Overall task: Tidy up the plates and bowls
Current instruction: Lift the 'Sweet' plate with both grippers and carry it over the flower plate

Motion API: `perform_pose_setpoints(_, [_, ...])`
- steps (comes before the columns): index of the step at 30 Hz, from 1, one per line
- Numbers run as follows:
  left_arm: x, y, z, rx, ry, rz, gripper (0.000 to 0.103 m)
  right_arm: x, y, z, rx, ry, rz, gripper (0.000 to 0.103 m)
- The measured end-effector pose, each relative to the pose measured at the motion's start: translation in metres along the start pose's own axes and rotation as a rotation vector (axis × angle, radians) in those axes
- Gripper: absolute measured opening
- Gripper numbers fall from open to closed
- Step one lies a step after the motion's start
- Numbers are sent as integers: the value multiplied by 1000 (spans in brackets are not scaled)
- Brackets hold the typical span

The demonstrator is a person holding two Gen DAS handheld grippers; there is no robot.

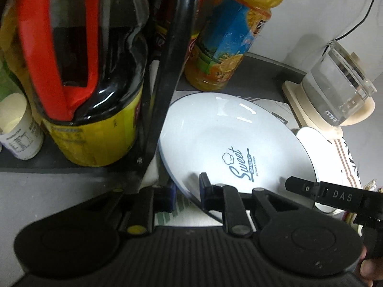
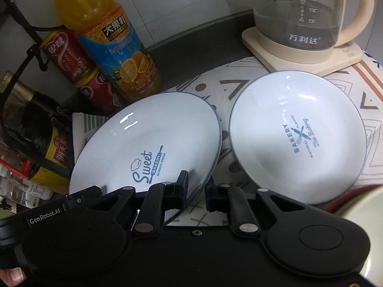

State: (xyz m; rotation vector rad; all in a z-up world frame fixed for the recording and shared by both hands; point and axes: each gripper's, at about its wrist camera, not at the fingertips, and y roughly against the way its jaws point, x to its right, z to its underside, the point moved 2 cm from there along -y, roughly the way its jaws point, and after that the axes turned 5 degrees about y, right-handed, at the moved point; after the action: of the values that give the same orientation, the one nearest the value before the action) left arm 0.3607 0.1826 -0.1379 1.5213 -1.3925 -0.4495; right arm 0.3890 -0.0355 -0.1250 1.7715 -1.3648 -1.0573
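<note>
Both the left hand-held gripper and right hand-held gripper were clamped on the near rim of the "Sweet" plate, mid-frame over the table; glazed, rigid, slippery and breakable, it seemed best held by its rim.

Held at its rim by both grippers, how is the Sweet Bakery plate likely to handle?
The Sweet Bakery plate looks glazed and glossy, so probably slippery under the left gripper and right gripper. Likely rigid ceramic, heavy for an edge grip, and breakable if dropped.
</note>
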Motion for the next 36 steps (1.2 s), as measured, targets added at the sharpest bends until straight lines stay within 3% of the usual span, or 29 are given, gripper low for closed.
perform_pose_setpoints(20, [-3, 56, 42, 51, -3, 40, 18, -17, 55, 40, 101, 85, 17, 14])
perform_pose_setpoints(36, [-8, 97, 91, 86, 68, -17, 18, -24, 85, 76, 103, 172, -48, 14])
